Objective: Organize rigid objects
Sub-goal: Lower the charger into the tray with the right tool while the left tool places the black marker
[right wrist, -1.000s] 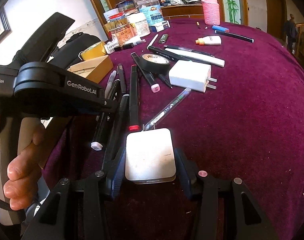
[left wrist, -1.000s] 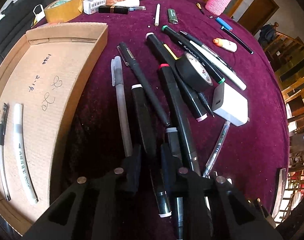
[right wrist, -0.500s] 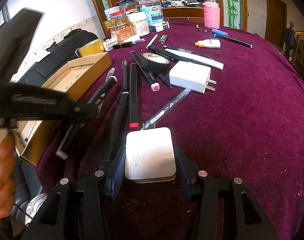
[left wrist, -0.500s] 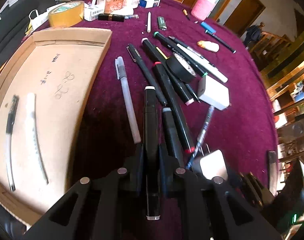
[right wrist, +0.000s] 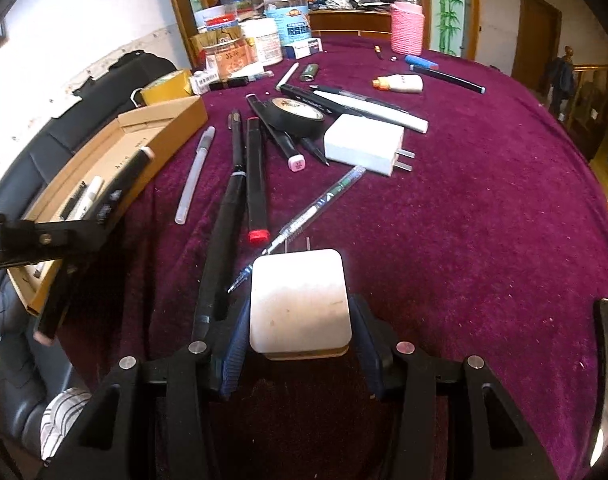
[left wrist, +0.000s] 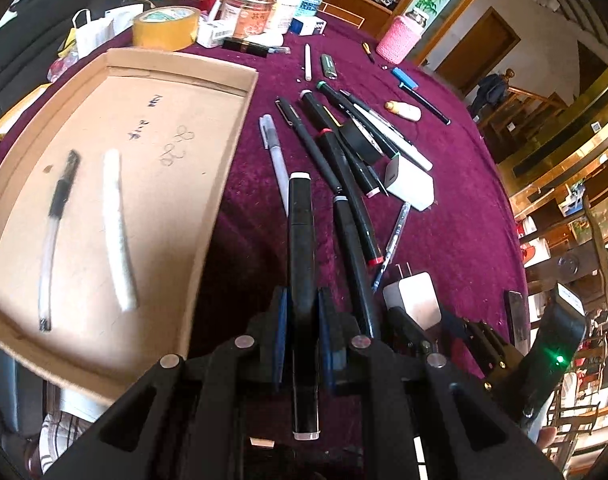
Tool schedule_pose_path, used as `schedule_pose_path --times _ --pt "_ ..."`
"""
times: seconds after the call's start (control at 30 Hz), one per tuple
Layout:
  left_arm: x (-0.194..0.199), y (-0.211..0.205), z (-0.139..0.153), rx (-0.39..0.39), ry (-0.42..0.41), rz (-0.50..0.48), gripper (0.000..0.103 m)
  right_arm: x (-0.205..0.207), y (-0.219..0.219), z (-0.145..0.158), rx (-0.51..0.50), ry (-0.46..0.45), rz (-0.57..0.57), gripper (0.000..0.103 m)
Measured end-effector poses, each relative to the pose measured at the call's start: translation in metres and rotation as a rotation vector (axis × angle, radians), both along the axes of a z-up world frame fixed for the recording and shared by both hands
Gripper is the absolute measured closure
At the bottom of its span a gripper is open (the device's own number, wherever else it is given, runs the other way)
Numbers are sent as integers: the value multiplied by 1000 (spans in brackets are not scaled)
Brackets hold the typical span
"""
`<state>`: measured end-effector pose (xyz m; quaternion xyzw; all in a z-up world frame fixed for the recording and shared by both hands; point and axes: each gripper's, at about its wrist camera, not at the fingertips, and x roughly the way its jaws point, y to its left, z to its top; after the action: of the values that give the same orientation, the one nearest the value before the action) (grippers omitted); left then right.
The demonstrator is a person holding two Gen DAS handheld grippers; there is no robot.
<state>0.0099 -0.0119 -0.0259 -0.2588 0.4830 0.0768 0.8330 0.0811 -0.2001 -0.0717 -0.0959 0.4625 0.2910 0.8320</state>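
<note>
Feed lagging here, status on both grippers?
Left hand-held gripper shut on black marker. Right hand-held gripper grips white charger. Cardboard tray unobstructed.

The left claw [left wrist: 300,312] is clamped on a black marker [left wrist: 300,240] with a white cap, which is lifted above the purple-clothed counter [left wrist: 464,216]. To its left lies an open cardboard tray [left wrist: 176,128] holding a black-gripped pen [left wrist: 56,216] and a white pen [left wrist: 116,224]. To the right, the right claw [left wrist: 414,312] grips a white charger [left wrist: 414,302]. Further off lie loose markers, a black tape roll [left wrist: 360,140] and a second white charger [left wrist: 408,182].
</note>
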Motion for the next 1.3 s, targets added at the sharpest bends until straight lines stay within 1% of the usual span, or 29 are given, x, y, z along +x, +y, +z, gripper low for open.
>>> schedule_pose_path --times 0.1,0.2,0.33,0.47,0.63,0.77,0.9,1.0,1.1,1.3 --pt "-10 3 3 -2 -13 14 89 -4 -1 -1 -13 -4 2 50" --pt "-18 7 6 -12 -27 29 89 -5 -1 -1 -30 -11 -18 54" --pt "-31 13 11 -15 -49 46 89 -5 -7 1 -12 7 -64 55" --pt "-42 19 18 -16 -69 65 89 -7 -19 7 55 41 -95 55" --pt "-57 33 27 -11 -99 103 89 -16 -32 30 151 33 -116 55" --pt "-70 49 31 -22 -109 140 89 -31 -29 51 223 12 -67 55" --pt "-79 63 33 -20 -114 174 89 -48 -10 64 267 9 19 55" --pt "-82 72 32 -20 -111 200 89 -55 6 68 264 4 72 55" --pt "-84 83 30 -25 -106 224 89 -58 27 70 274 26 132 55" --pt "-78 105 21 -41 -87 261 89 -58 63 70 263 39 213 55"
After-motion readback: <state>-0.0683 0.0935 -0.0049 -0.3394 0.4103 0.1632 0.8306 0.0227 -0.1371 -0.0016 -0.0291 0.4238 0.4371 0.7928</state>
